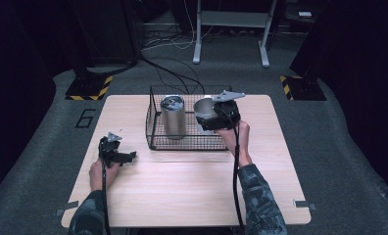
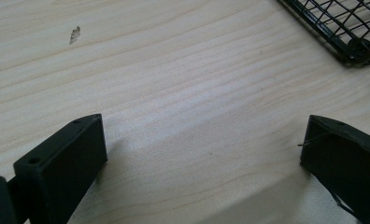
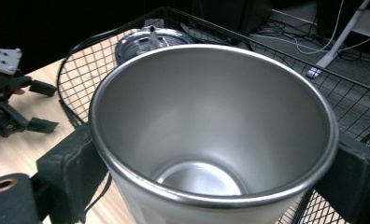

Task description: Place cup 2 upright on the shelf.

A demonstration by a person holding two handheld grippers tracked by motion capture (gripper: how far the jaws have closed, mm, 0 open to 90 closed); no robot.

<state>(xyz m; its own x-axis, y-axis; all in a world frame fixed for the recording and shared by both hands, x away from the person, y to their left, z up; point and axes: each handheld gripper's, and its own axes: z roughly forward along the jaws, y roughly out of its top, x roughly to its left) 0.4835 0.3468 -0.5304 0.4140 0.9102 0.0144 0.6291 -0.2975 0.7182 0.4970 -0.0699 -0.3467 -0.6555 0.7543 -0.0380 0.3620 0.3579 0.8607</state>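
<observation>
My right gripper [image 1: 212, 116] is shut on an open steel tumbler [image 1: 205, 110], held over the right part of the black wire basket [image 1: 155, 142]. In the right gripper view the tumbler [image 3: 211, 121] is empty and sits between the jaws, its rim toward the camera. A second steel tumbler with a lid [image 1: 173, 116] stands upright in the basket's left half; its lid [image 3: 150, 39] shows behind the held one. My left gripper [image 1: 128, 157] rests low on the table's left side, open, with bare wood between its jaws [image 2: 206, 149]. The left gripper [image 3: 38, 107] also appears far left.
The wooden table [image 1: 182, 191] has wide bare room in front of the basket and at the right. A basket corner [image 2: 346, 37] lies ahead-right of the left gripper. Cables and a metal stand [image 1: 231, 24] are on the floor beyond the table.
</observation>
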